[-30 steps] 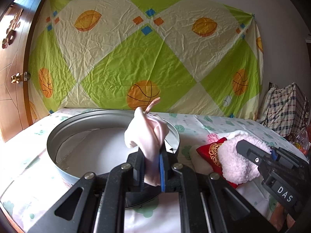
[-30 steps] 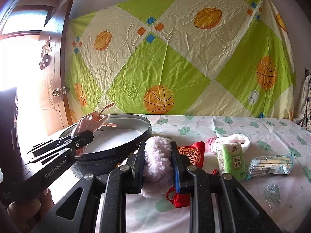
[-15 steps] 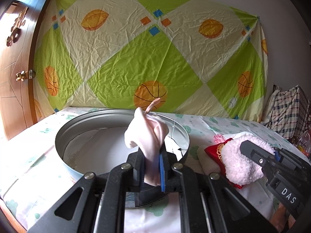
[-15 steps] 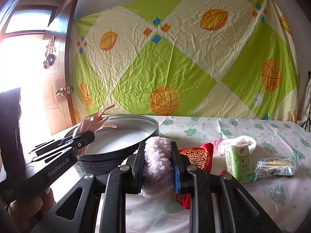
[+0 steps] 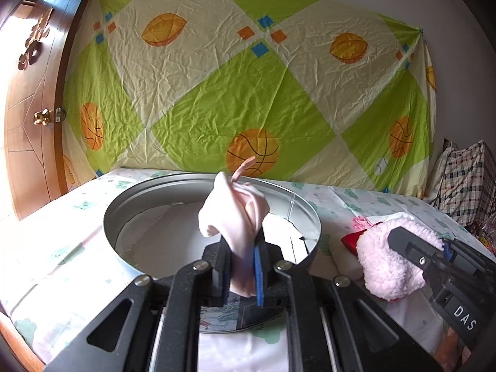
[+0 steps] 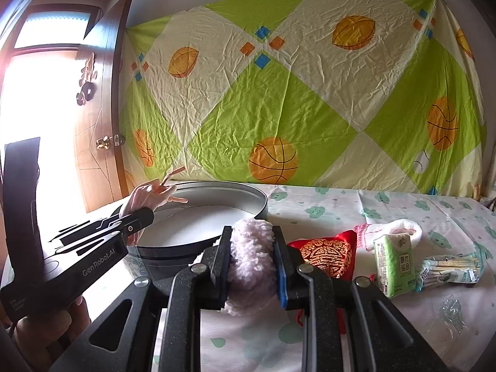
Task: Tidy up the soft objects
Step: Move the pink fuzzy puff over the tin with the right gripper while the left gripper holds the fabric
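Note:
My left gripper (image 5: 243,266) is shut on a pale pink soft cloth (image 5: 235,217) and holds it above the near rim of a round grey metal tin (image 5: 124,204). The cloth also shows in the right wrist view (image 6: 148,197) at the tin's left edge (image 6: 217,186). My right gripper (image 6: 252,266) is shut on a fluffy pink plush piece (image 6: 251,263), to the right of the tin; the plush shows in the left wrist view (image 5: 384,263). A red embroidered pouch (image 6: 325,254) lies just right of it.
On the bed's printed sheet (image 6: 341,204) lie a pink-and-white sock (image 6: 393,229), a green tissue pack (image 6: 395,263) and a packet of sticks (image 6: 449,268). A wooden door (image 5: 28,117) stands left; a checked bag (image 5: 465,179) sits far right.
Both grippers have shifted a little; the tin now sits more to the right in both views. Both grips are unchanged.

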A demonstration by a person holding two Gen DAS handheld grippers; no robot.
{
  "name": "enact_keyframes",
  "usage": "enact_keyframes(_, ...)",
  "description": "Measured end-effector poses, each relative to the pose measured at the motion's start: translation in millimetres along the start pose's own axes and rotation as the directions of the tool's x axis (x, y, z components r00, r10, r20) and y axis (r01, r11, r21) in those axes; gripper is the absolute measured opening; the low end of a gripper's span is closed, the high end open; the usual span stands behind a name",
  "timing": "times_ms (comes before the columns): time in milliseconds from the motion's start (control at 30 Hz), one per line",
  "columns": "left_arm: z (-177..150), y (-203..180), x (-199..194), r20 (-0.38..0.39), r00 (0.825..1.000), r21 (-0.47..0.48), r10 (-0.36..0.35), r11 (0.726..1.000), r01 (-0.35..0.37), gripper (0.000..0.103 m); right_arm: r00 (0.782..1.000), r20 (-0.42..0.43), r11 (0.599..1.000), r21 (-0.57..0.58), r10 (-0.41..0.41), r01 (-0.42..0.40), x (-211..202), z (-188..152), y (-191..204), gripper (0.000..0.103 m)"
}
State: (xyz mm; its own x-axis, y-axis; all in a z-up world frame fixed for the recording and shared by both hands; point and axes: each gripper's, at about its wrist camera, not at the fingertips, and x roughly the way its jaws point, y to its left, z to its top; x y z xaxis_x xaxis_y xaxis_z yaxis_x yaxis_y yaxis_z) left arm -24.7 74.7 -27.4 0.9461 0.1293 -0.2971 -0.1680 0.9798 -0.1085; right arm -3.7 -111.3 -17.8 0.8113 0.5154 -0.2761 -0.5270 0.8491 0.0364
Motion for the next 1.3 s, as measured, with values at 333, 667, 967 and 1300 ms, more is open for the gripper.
enact_keyframes(333, 0, 10, 0, 0.001, 1.0, -0.014, 0.016, 1.0, -0.016, 0.009, 1.0, -0.003, 1.0, -0.014, 0.018, -0.018, 5, 1, 9, 0.025)
enact_keyframes(667, 0, 18, -1, -0.002, 1.0, -0.021, 0.024, 0.999, -0.024, 0.009, 0.999, -0.008, 0.999, -0.023, 0.034, -0.034, 8, 1, 16, 0.025)
enact_keyframes(967, 1, 25, 1, -0.01, 1.0, -0.033, 0.028, 0.999, -0.028, 0.009, 0.999, -0.018, 0.998, -0.039, 0.05, -0.051, 13, 1, 24, 0.025)
enact_keyframes(1300, 2, 30, 4, -0.03, 0.999, -0.022, 0.029, 0.999, -0.03, 0.009, 0.996, -0.046, 0.996, -0.026, 0.081, -0.082, 19, 3, 26, 0.025)
